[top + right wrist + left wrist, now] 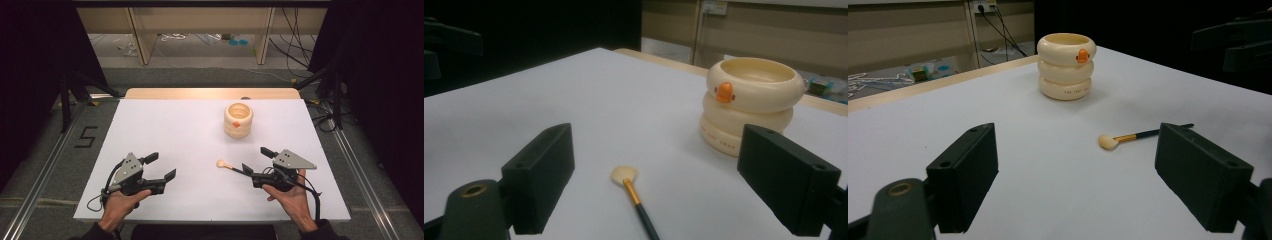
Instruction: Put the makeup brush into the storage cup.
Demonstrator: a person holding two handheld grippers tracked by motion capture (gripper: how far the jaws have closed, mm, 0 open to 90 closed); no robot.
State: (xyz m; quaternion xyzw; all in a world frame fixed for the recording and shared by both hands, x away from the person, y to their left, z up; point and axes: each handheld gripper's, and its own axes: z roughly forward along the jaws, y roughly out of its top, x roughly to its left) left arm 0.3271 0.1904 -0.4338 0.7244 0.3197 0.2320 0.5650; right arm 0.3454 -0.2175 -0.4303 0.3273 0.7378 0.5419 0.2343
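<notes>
Fingers (540,175) of your right gripper (256,161) wide apart, empty; brush (633,192) between them, handle cut off at bottom edge; left gripper (161,166) likewise open, empty.

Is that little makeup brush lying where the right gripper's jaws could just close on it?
Probably yes. The right gripper has its jaws open, and the brush lies flat on the table between them, with nothing in the way.

A white table (165,130) with a wooden far edge stands on a grey floor (200,75), black curtains (35,60) hang on both sides, and loose cables (295,55) lie behind near wooden furniture legs (137,35).
</notes>
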